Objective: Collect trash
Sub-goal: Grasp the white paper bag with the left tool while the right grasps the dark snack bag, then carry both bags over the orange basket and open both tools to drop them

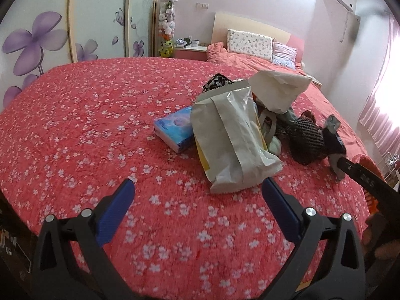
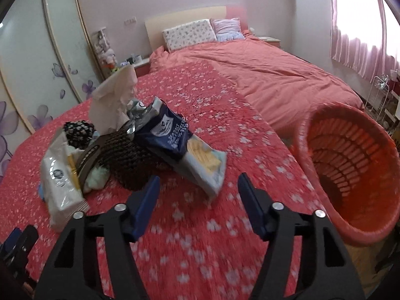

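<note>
A pile of trash lies on the red flowered bedspread. It holds a white foil bag, a crumpled white paper, a blue tissue pack, a dark blue snack bag, a pale blue and yellow packet and a dark netted item. An orange slotted basket stands at the right. My left gripper is open and empty just short of the white bag. My right gripper is open and empty just short of the pale blue packet.
The bed runs back to pillows and a headboard. A flowered wardrobe stands on the left, with a nightstand beside the bed. Pink curtains and a wire rack are on the right.
</note>
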Demonstrator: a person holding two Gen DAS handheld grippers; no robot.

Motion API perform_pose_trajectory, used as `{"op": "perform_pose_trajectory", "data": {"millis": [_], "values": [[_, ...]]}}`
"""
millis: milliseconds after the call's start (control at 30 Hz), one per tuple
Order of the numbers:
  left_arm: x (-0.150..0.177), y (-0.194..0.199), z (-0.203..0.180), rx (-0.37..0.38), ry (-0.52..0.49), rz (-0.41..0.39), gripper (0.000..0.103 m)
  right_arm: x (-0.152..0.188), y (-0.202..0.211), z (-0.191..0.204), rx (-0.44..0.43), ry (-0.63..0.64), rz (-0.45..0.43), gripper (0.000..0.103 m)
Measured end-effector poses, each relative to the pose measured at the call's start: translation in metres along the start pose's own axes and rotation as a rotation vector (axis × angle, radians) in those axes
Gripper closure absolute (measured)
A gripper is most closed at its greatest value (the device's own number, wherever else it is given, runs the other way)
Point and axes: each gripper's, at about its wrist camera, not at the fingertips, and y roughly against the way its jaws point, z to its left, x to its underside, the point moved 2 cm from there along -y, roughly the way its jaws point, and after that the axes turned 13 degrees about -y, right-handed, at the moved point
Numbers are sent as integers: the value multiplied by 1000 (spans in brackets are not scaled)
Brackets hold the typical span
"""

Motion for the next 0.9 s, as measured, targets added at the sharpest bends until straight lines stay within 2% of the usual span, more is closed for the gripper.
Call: {"op": "perform_pose_trajectory", "data": {"millis": [133, 233, 267, 367, 467, 633, 733, 800, 900], "values": [[-5, -10, -3, 23, -12, 7, 4, -3, -16, 8, 25, 25, 18, 56], [-9, -15, -8, 44, -21, 7, 4, -6, -21, 9, 42, 33, 20, 72], [-10, -16, -10, 53, -22, 7, 4, -6, -20, 9, 50, 35, 12, 81], [-15, -21, -15, 78, -13, 10, 4, -7, -11, 4, 46, 14, -1, 94], [-20, -26, -21, 92, -2, 13, 4, -7, -4, 0, 35, -5, -10, 96], [-30, -42, -30, 65, -8, 38, 4, -3, 5, -4, 30, -19, -22, 97], [-33, -51, -29, 56, -2, 69, 13, -3, 7, -6, 28, -27, -18, 97], [-34, -57, -30, 60, 5, 93, 25, -2, 6, -7, 33, -24, -16, 97], [-35, -64, -31, 78, 12, 115, 35, -2, 7, -11, 38, -15, -19, 97]]}}
